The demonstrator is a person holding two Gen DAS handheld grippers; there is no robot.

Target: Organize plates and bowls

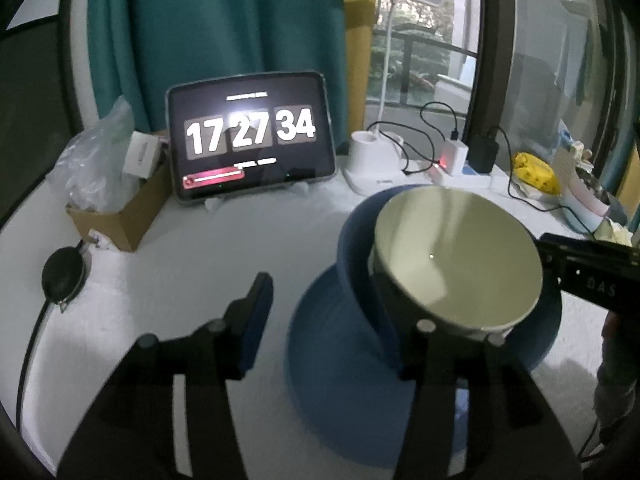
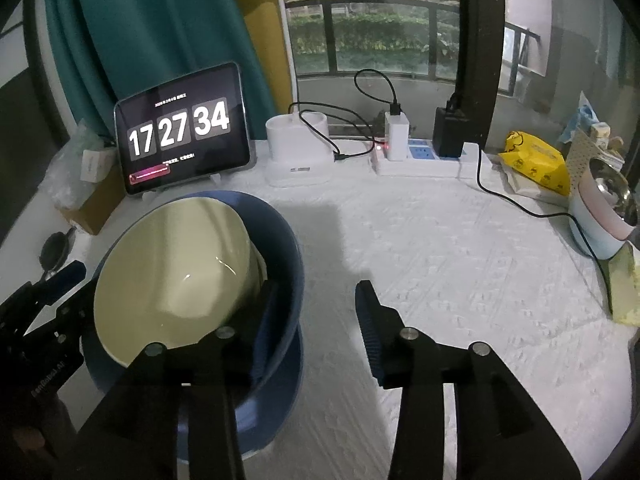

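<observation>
Both jaws released, the glossy round green bowl (image 1: pixel 456 256) tilts inside the blue bowl (image 2: pixel 280 232) on a blue plate (image 1: pixel 332 360).

Two nested bowls (image 2: pixel 280 248), one blue plate (image 1: pixel 320 360), one tablet (image 1: pixel 252 136), two hand-held grippers (image 1: pixel 332 320)

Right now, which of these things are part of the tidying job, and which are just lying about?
Part of the job:
- pale green bowl, tilted inside the blue bowl
- blue bowl
- blue plate under both bowls

Just lying about:
- tablet clock
- cardboard box
- power strip
- yellow packet
- white lamp base
</observation>
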